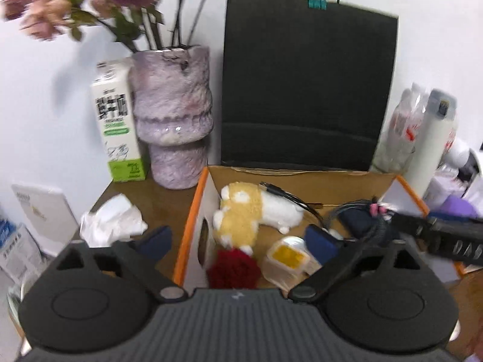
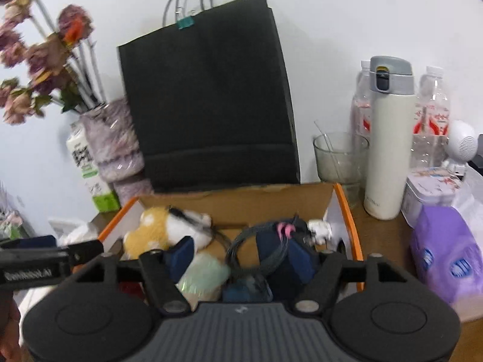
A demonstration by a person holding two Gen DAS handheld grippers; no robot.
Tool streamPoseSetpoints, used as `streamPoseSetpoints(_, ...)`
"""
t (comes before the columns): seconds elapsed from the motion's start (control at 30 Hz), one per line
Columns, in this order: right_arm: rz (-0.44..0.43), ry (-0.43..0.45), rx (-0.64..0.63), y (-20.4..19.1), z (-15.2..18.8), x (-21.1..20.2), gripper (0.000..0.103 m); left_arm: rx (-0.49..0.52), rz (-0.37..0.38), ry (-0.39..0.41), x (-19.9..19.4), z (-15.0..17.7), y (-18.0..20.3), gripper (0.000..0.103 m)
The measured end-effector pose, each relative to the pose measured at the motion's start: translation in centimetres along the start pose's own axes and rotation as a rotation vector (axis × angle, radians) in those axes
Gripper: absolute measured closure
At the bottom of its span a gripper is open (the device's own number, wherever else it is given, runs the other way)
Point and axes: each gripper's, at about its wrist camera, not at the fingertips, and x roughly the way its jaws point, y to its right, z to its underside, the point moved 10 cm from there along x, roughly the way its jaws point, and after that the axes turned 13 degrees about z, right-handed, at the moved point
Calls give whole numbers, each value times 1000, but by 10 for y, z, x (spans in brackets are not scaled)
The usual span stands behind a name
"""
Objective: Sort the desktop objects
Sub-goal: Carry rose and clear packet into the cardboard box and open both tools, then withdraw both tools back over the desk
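An orange-edged cardboard box [image 1: 193, 211] [image 2: 347, 208] holds a yellow-and-white plush toy [image 1: 241, 214] [image 2: 154, 232], a red fuzzy ball [image 1: 234, 268], a small yellow-lidded container [image 1: 286, 256], a dark blue pouch [image 2: 271, 241] and a coiled black cable with a pink tie [image 2: 283, 229] [image 1: 374, 208]. My left gripper [image 1: 238, 241] is open and empty, its jaws straddling the box's left wall. My right gripper [image 2: 241, 255] is open inside the box, the cable coil and blue pouch between its fingers. A crumpled white tissue [image 1: 111, 220] lies on the table left of the box.
A tall black paper bag [image 1: 305, 90] [image 2: 208, 105] stands behind the box. A purple vase [image 1: 172, 114] with dried flowers and a milk carton [image 1: 117, 123] stand back left. A white thermos [image 2: 389, 138], a glass [image 2: 341, 157], water bottles and a purple tissue pack [image 2: 443, 250] stand right.
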Motion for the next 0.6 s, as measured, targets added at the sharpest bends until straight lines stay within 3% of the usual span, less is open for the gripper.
streamPoseSetpoints(0.1,52,-12,-76,4,19,-25,25,-41,39,-10,-24,21,18,0)
streamPoseSetpoints(0.2,51,-13,-109,8,40,-60,23,-68,72,-28,-47,44,29,0)
streamPoseSetpoints(0.27,51,7,-123,11,54,-87,16,-61,94,-30,-63,58,36,0)
streamPoseSetpoints(0.37,61,43,-159,13,76,-126,14,-57,107,-37,-88,83,44,0)
streamPoseSetpoints(0.6,60,8,-96,25,137,-180,14,-15,149,-32,-141,149,66,0)
